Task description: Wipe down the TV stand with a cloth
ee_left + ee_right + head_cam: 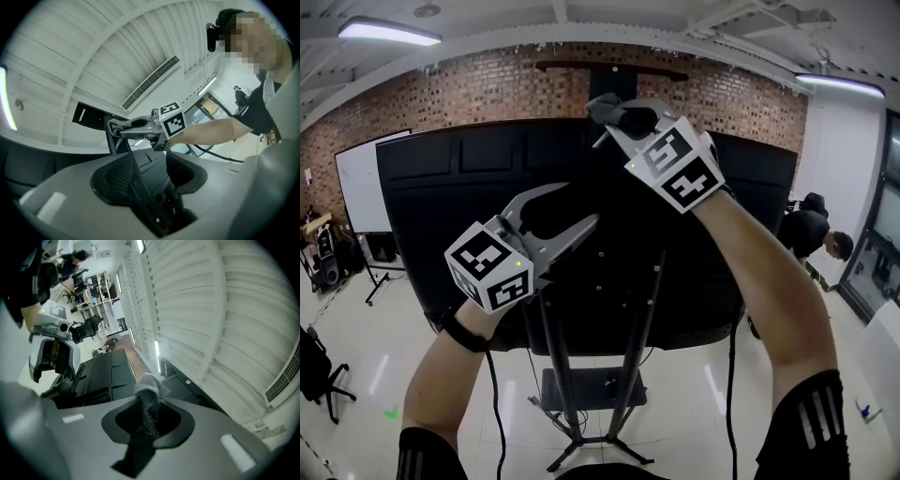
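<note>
Brick-wall (487, 84) room, black TV (441, 197) on a stand (628, 375). Right gripper (609, 120) at 12 o'clock, fingers pinching the cloth (149, 390) at the TV's top edge. Left gripper (579, 206) at its 8 o'clock, fingers spread, empty.

No readable text, labels, brands or numbers anywhere

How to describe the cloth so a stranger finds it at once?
Find the big black TV back before the brick wall. Near its top edge is the right gripper; the grey fuzzy cloth is pinched in its jaws, while the left gripper holds nothing.
</note>
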The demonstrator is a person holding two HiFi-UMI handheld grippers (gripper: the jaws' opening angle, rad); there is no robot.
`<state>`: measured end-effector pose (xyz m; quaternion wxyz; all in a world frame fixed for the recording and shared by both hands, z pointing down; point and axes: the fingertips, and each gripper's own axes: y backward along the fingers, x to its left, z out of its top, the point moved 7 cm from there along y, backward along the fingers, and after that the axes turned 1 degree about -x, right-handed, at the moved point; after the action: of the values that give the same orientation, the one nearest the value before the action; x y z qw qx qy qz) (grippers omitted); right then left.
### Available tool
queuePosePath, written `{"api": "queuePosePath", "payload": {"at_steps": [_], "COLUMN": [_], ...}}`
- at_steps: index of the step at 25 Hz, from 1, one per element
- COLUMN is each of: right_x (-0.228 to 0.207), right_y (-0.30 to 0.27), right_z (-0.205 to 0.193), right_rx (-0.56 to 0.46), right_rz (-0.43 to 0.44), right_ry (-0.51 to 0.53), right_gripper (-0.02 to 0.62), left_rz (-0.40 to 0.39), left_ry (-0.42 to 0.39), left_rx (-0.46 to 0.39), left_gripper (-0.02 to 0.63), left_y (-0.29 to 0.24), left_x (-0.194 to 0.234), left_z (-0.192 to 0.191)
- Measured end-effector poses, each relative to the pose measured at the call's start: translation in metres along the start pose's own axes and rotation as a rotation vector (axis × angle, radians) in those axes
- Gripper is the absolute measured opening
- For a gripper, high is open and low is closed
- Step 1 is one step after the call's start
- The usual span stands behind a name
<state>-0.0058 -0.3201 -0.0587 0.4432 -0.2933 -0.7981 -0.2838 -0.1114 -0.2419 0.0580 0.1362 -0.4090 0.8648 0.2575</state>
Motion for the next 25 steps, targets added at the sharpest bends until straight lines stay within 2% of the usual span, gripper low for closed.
{"api": "queuePosePath", "payload": {"at_steps": [11,17,22,25], "right_x": [0.062,0.097,0.121,0.145], "right_y": [0.011,0.016,0.019,0.019], "right_z": [-0.034,-0.046,-0.053,-0.062], "right_rx": [0.07,0.113,0.167,0.214], "right_rz": [0.059,0.131,0.192,0.245], "right_ry": [0.122,0.171,0.087,0.087], "right_gripper": [0.057,0.055,0.054,0.054], "left_rz": [-0.001,0.007,0.007,0.01], "left_ry": [0.048,0.096,0.119,0.14], "left_rx": [0.016,0.025,0.029,0.04], "left_gripper": [0.244,0.244,0.244,0.244], "left_y": [0.01,0.018,0.028,0.035], "left_x": [-0.023,-0.031,-0.04,-0.046], "left_z": [-0.036,-0.049,-0.061,-0.075]}}
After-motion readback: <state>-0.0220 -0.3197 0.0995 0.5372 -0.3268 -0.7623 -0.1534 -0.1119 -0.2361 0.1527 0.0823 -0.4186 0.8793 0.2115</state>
